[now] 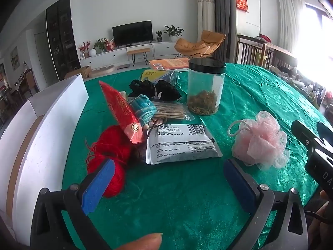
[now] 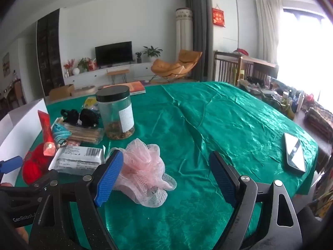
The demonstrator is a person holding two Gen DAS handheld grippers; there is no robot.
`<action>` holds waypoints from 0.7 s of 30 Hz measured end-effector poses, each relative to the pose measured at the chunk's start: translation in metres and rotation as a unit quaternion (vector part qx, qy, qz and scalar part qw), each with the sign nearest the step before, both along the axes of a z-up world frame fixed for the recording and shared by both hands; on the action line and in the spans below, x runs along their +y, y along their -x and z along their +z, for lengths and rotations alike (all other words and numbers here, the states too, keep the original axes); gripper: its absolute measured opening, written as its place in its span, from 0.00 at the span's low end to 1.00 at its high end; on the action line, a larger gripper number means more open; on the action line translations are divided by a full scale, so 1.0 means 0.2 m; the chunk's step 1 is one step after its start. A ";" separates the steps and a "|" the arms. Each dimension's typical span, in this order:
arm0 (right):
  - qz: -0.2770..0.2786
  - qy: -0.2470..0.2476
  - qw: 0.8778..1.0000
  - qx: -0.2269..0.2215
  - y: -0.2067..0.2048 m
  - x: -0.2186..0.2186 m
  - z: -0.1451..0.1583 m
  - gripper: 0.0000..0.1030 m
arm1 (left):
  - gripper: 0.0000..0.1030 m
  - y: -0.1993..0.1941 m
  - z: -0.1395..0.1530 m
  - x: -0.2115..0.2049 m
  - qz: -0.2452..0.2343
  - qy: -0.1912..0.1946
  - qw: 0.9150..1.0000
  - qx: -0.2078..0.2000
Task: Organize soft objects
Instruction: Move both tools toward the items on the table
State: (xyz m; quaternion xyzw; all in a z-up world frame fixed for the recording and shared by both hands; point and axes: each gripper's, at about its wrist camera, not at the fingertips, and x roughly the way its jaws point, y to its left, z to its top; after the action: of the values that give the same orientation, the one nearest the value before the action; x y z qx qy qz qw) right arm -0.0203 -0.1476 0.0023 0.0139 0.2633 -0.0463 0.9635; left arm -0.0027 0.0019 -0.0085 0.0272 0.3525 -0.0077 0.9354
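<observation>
Left gripper [image 1: 168,173] nearest, jaws wide, nothing between them, over green tablecloth [image 1: 187,198]. Right gripper [image 2: 164,175] also spread wide and empty; pink mesh bath pouf [image 2: 143,166] lies on the cloth just beyond its left finger. Red yarn ball [image 1: 110,156] sits by the left blue pad. Grey packet [image 1: 181,143], black-lidded jar [image 1: 206,87] behind. Phone [image 2: 294,155] far right.

"GenRobot" on left gripper [image 2: 12,164] body, barcode on white packet [image 1: 181,143]
</observation>
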 end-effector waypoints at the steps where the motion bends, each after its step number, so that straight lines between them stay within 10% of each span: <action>1: 0.000 0.000 1.000 0.000 0.00 0.00 0.00 0.84 | 1.00 0.00 0.00 0.00 0.000 0.000 1.000 0.000; 21: 0.001 0.001 1.000 0.000 0.01 0.01 0.00 0.84 | 1.00 -0.01 -0.07 0.01 -0.001 0.000 1.000 0.012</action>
State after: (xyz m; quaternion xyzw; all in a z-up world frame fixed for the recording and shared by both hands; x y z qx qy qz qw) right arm -0.0221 -0.1454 0.0032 0.0130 0.2636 -0.0460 0.9634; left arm -0.0015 0.0036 -0.0225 0.0274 0.3638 -0.0085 0.9310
